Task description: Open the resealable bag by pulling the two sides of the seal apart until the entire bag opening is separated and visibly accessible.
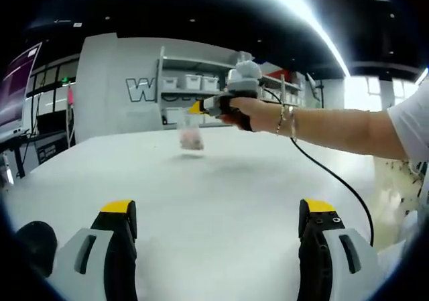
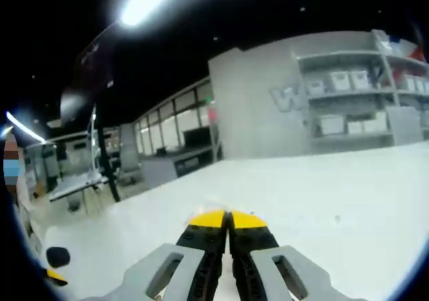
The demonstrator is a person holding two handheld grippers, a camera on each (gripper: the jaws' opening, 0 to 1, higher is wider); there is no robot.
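A small clear resealable bag [image 1: 191, 132] with pinkish contents hangs a little above the white table [image 1: 221, 173], casting a shadow under it. My right gripper [image 1: 196, 106], held by a person's hand [image 1: 242, 113], is shut on the bag's top edge. In the right gripper view the yellow-tipped jaws of that gripper [image 2: 228, 219] are pressed together, and the bag is hidden there. My left gripper [image 1: 220, 210] stands wide open near the table's front, well short of the bag, with nothing between its fingers.
A black cable [image 1: 335, 177] trails from the right gripper across the table's right side. Shelves with white bins [image 1: 194, 83] line the grey back wall. A dark round object [image 1: 33, 242] sits at the near left edge.
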